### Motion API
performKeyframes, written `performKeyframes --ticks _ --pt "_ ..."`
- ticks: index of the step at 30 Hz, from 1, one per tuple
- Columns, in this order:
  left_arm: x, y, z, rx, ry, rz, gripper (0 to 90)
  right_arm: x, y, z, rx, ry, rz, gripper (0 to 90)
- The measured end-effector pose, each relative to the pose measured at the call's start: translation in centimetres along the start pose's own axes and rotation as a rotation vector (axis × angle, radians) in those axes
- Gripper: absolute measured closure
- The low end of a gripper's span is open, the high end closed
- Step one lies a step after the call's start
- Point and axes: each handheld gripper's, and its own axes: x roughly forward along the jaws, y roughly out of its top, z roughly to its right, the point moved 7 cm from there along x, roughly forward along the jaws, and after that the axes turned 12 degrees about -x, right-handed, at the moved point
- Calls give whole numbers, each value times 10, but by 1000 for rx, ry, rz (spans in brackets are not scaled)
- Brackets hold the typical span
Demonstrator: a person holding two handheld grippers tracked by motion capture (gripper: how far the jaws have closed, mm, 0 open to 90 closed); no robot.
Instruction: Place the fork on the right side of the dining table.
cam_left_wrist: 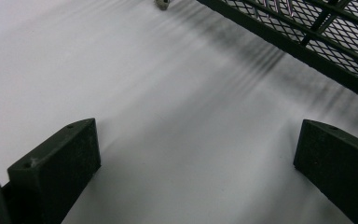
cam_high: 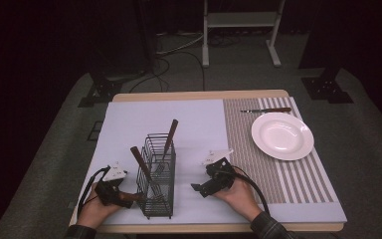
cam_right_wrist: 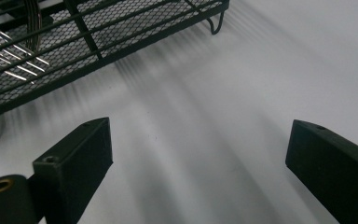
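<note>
The fingers (cam_left_wrist: 56, 163) of the left gripper (cam_high: 110, 186) stand wide apart over bare white mat, with nothing between them; the gripper rests near the table's front edge, just left of the wire cutlery basket (cam_high: 157, 175). The basket stands upright on the white mat (cam_high: 129, 124), and two wooden-handled pieces of cutlery lean in it: one handle (cam_high: 140, 160) tilts toward the left gripper, the other handle (cam_high: 170, 131) rises toward the far side. Fork tines (cam_right_wrist: 9, 51) show through the mesh in the right gripper view. To the right of the basket, the right gripper (cam_high: 210, 179) is likewise spread, its fingers (cam_right_wrist: 72, 161) empty above the mat and turned toward the basket's side. Farther right, on the striped placemat (cam_high: 283, 174), a white plate (cam_high: 282, 135) lies empty, and a knife (cam_high: 266, 110) lies just beyond its far rim. Judged from this layout, the place setting is partly made: the knife is out and the plate is set, while the two pieces in the basket remain to be drawn and laid beside the plate. Neither gripper has yet taken hold of either handle.
</note>
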Motion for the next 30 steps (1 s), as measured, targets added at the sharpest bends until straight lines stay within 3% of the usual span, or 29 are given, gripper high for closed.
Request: performKeyframes --ticks 24,30 --pt "0 0 0 -4 -1 -1 0 -25 20 18 52 12 71 65" --pt "0 0 0 -5 -2 -1 0 -32 28 23 49 -4 89 65"
